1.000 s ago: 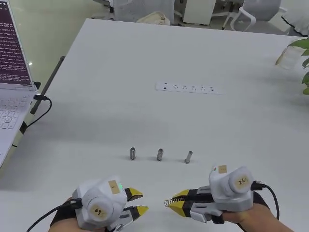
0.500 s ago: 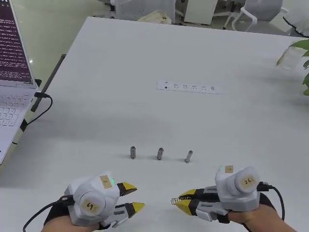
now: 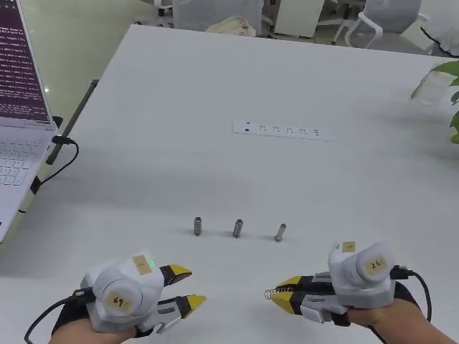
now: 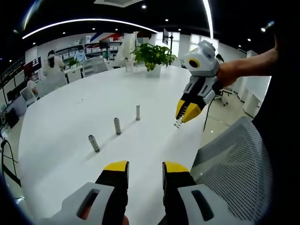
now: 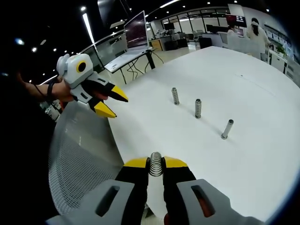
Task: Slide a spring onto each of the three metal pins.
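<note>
Spring (image 5: 155,164): pinched crosswise between the right gripper's yellow tips, at the near right of the table (image 3: 215,93). One end juts past the tips, probably so it can be led over a pin top.
Right gripper (image 3: 281,294): jaws clamped on the spring. It lies low and level, pointing left, near the pin row but apart from it.
Left gripper (image 3: 192,285): jaws apart and empty, at the near left. It seems parked aside to leave the approach to the pins open.
Bare pin (image 3: 280,232): rightmost of the row, upright, with no coil. It stands on the right gripper's side, so it is the likely target.
Left pin (image 3: 197,227), middle pin (image 3: 237,228): upright, each already wearing a coil.
Progress: two of three pins are fitted and the last spring is in hand (judgement).
Stickers (image 3: 375,266): one round sticker on each gripper body, with handwritten digits that cannot be read with certainty.
Laptop (image 3: 14,107): far left, open; its screen shows lines of text too small to read.
Power strip (image 3: 281,130): far centre, with no legible marking.
</note>
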Tool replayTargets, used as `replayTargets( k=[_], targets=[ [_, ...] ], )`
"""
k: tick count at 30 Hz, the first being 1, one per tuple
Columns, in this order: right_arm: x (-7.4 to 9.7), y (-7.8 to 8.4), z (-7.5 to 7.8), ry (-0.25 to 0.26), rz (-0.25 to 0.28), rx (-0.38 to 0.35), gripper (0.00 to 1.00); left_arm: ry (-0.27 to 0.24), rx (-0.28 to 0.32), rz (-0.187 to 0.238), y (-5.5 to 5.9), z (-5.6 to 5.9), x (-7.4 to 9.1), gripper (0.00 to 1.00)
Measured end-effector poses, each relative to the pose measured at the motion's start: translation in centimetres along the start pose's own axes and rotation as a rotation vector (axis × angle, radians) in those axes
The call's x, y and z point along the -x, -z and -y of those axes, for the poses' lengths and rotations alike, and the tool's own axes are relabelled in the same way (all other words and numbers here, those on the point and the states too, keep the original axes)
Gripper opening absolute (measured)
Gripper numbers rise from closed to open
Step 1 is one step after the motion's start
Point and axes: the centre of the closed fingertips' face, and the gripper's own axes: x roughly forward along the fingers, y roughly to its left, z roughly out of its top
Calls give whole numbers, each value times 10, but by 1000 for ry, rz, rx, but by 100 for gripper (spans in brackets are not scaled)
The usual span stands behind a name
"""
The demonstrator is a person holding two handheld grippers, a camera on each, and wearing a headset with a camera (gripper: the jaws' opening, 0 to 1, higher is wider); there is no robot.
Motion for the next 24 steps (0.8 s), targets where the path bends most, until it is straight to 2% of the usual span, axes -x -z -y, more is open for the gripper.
replayTargets(
  k=[13, 24],
  targets=[
    [12, -5, 23, 38, -32, 40, 9, -44, 47, 24, -1, -12, 14, 25],
    [18, -4, 38, 46, -97, 104, 9, -84, 92, 49, -1, -23, 23, 29]
  ],
)
